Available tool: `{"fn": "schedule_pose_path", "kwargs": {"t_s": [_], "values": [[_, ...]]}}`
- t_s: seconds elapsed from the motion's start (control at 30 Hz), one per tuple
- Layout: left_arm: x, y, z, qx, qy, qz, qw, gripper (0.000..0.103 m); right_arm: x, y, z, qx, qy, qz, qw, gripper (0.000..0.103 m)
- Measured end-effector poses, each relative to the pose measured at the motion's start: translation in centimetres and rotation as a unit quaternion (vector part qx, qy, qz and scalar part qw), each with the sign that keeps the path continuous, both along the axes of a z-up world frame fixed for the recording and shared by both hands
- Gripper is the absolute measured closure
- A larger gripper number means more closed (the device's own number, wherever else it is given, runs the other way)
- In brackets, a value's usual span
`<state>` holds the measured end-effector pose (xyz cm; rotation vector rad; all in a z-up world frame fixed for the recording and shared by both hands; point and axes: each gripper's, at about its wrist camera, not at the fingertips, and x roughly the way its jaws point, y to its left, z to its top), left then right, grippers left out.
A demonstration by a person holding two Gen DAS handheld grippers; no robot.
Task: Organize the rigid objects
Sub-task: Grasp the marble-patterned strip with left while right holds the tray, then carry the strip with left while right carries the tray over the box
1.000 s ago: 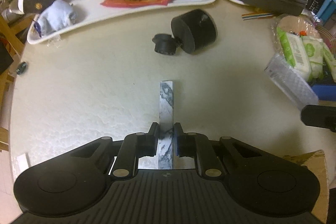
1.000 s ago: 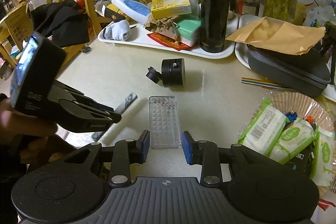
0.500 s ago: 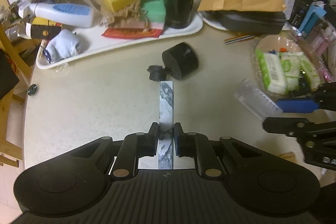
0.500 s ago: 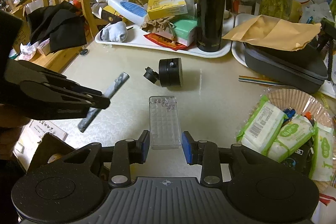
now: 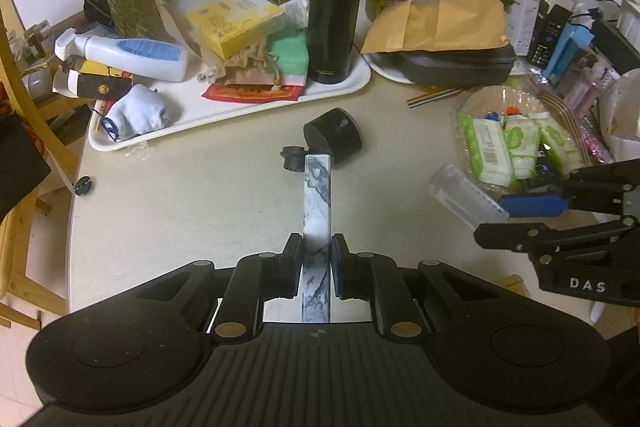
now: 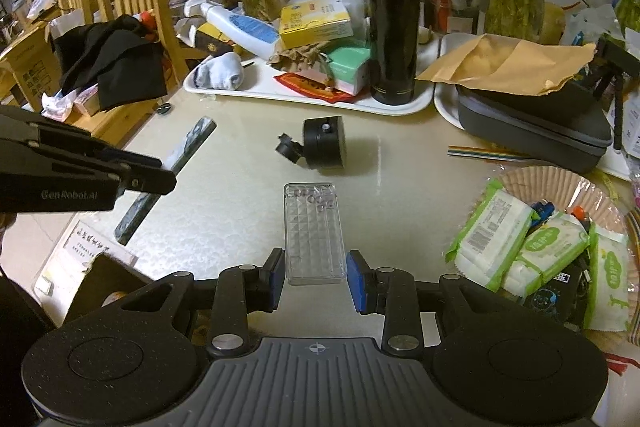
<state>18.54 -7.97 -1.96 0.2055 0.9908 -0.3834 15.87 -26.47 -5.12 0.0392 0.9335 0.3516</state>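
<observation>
My left gripper (image 5: pixel 316 251) is shut on a long marble-patterned bar (image 5: pixel 317 195) and holds it in the air above the table; the bar also shows in the right wrist view (image 6: pixel 180 155). My right gripper (image 6: pixel 315 277) has its blue pads on both sides of a clear faceted plastic case (image 6: pixel 314 233), holding it above the table. The case also shows in the left wrist view (image 5: pixel 466 197). A black round camera-like device (image 6: pixel 322 143) lies on the table ahead of both grippers.
A white tray (image 5: pixel 248 109) at the back holds a black flask (image 5: pixel 334 7), a spray bottle, boxes and a sock. A grey case under a brown envelope (image 6: pixel 508 67) sits back right. A basket of wet wipes (image 6: pixel 532 247) is at the right. Chairs stand left.
My left gripper has lifted the marble bar off the table and pulled back higher. My right gripper keeps the clear case and has barely moved.
</observation>
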Motion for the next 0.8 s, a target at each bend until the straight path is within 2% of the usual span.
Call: {"fn": "schedule_pose_path", "kwargs": {"t_s": [0.53, 0.8], "values": [[-4.0, 1.3, 1.9, -0.022, 0.004, -0.032, 0.9992, 0.088, -3.7, 1.5, 0.9, -0.001, -0.012, 0.016, 1.000, 0.067], [-6.4, 2.1, 2.1, -0.035, 0.006, -0.059, 0.9976, 0.088, -5.3, 1.3, 1.4, 0.033, -0.007, 0.015, 0.999, 0.067]]}}
